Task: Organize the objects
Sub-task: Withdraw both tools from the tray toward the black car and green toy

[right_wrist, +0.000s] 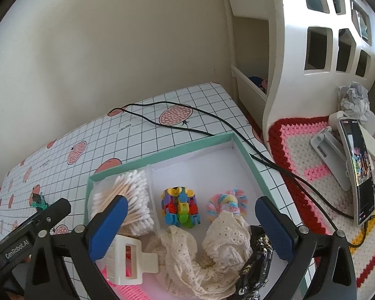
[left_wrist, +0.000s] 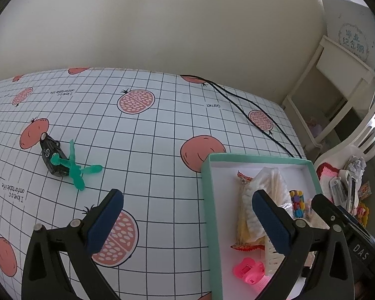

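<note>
- Collection point: the shallow mint-green cardboard box with white interior (right_wrist: 247, 160) sits at the 4 o'clock side of the grid-patterned tablecloth with pomegranate prints (left_wrist: 147, 150).
- Already stowed, right wrist view: a clear pack of wooden cotton swabs (right_wrist: 127, 202), a multicoloured plastic block toy (right_wrist: 180, 206), a pastel fuzzy hair tie (right_wrist: 227, 201), a cream lace scrunchie (right_wrist: 207, 250), a cream plastic hair claw (right_wrist: 127, 257) and a black shiny hair accessory (right_wrist: 257, 262).
- Outstanding: a small black toy car (left_wrist: 53, 157) and a translucent green plastic clip (left_wrist: 75, 167), touching each other, lie on the cloth at 9 o'clock, well apart from the box.
- Left gripper (left_wrist: 185, 215): jaws apart, empty, aimed between box and toy pair.
- Right gripper (right_wrist: 190, 222): jaws apart, empty, above the box contents.
- Assessment: most items appear boxed; two remain.
</note>
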